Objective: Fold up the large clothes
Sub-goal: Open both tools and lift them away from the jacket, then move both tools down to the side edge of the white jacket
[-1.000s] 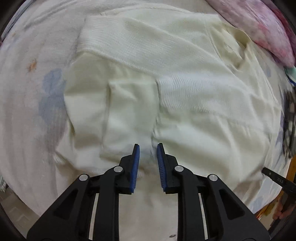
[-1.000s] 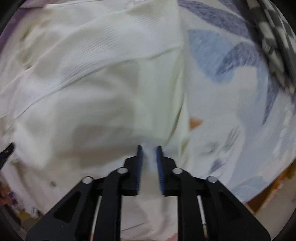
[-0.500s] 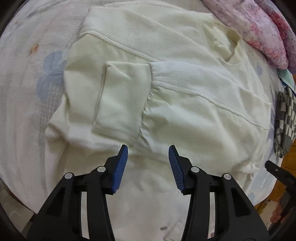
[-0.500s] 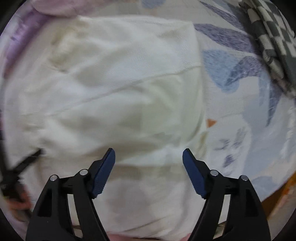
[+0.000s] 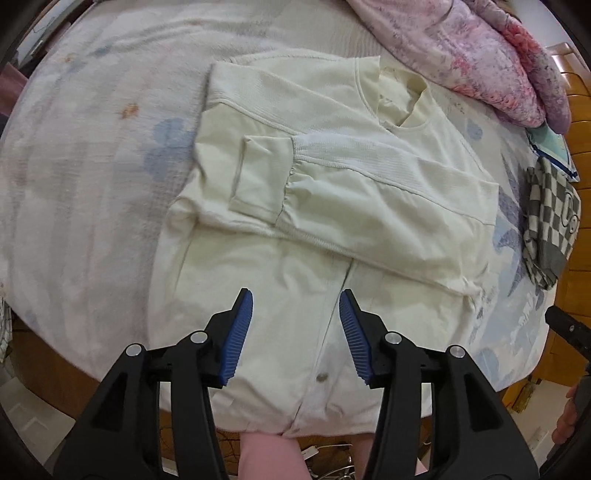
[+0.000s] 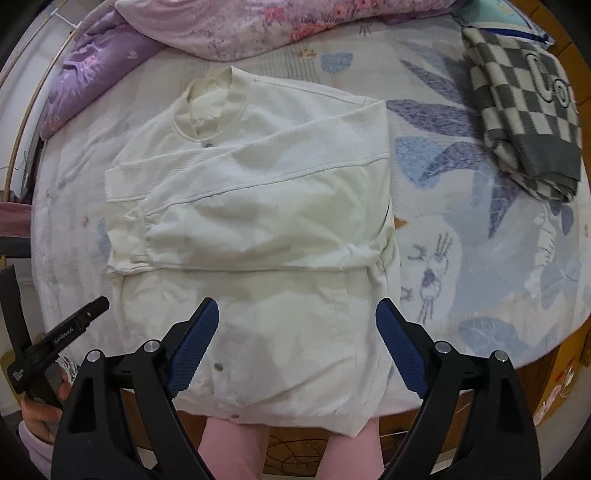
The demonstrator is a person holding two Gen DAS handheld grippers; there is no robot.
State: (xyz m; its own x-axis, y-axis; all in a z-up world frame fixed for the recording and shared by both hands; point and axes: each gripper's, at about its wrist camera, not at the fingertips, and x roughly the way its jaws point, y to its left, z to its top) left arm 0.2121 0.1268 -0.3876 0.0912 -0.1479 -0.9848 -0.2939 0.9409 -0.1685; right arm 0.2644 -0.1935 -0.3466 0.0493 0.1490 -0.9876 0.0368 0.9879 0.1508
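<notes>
A cream snap-front jacket (image 5: pixel 295 229) lies flat on the bed, collar away from me, both sleeves folded across its chest; it also shows in the right wrist view (image 6: pixel 258 221). Its hem hangs over the near bed edge. My left gripper (image 5: pixel 295 332) is open and empty, held above the lower front of the jacket. My right gripper (image 6: pixel 295 347) is wide open and empty, above the hem area. Neither touches the cloth.
A pink and purple floral quilt (image 6: pixel 240 26) lies along the far side of the bed. A folded grey checked garment (image 6: pixel 524 110) sits at the right. The printed bedsheet (image 6: pixel 480 240) surrounds the jacket. The bed's wooden edge (image 5: pixel 576 240) shows at the right.
Both grippers opened from shut, let go of the jacket cloth and pulled back toward me and up. The sleeve now lies folded across the chest.
</notes>
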